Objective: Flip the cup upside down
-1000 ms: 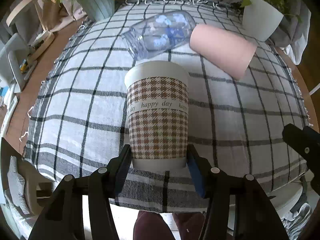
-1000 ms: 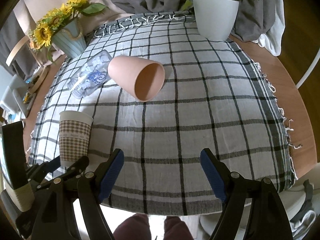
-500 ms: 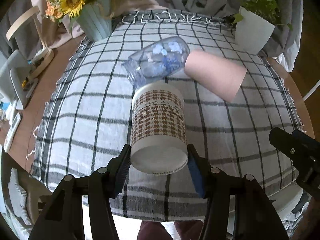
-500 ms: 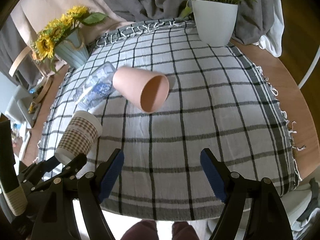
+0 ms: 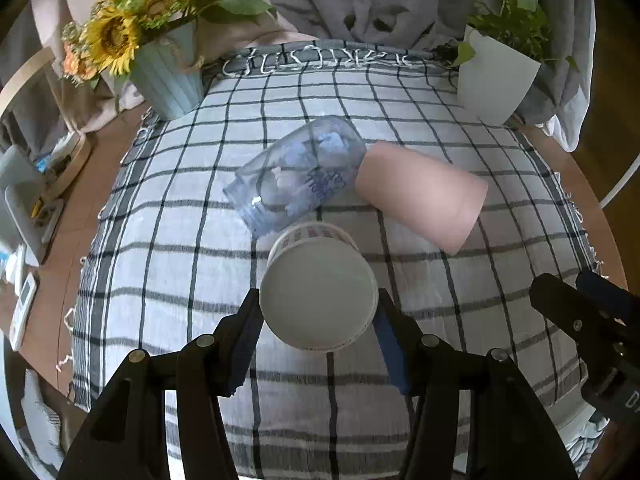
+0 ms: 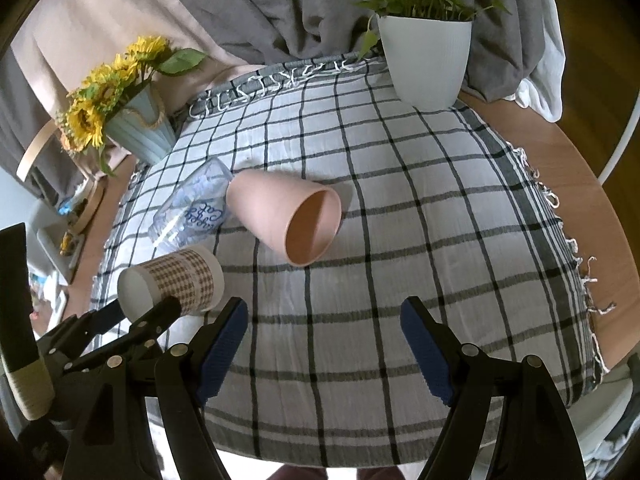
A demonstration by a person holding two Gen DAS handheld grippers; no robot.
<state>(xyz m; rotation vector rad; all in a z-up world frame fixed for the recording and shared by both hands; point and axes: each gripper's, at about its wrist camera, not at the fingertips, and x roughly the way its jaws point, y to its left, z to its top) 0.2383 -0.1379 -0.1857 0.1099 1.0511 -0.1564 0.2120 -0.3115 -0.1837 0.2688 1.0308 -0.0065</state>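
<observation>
My left gripper (image 5: 318, 316) is shut on a houndstooth paper cup (image 5: 318, 294). It holds the cup in the air, tipped on its side, white base toward the left wrist camera. In the right wrist view the cup (image 6: 172, 284) is lying level above the tablecloth, with the left gripper (image 6: 136, 312) on its base end. My right gripper (image 6: 324, 340) is open and empty above the near part of the checked tablecloth (image 6: 400, 208).
A pink cup (image 6: 286, 216) and a clear printed glass (image 6: 188, 210) lie on their sides mid-table. A sunflower vase (image 6: 132, 132) stands back left, a white plant pot (image 6: 426, 60) back right. The cloth's front edge is near.
The left gripper has lifted the paper cup off the table and tipped it from upright to lying level, base toward the camera. The right gripper has stayed open and risen slightly.
</observation>
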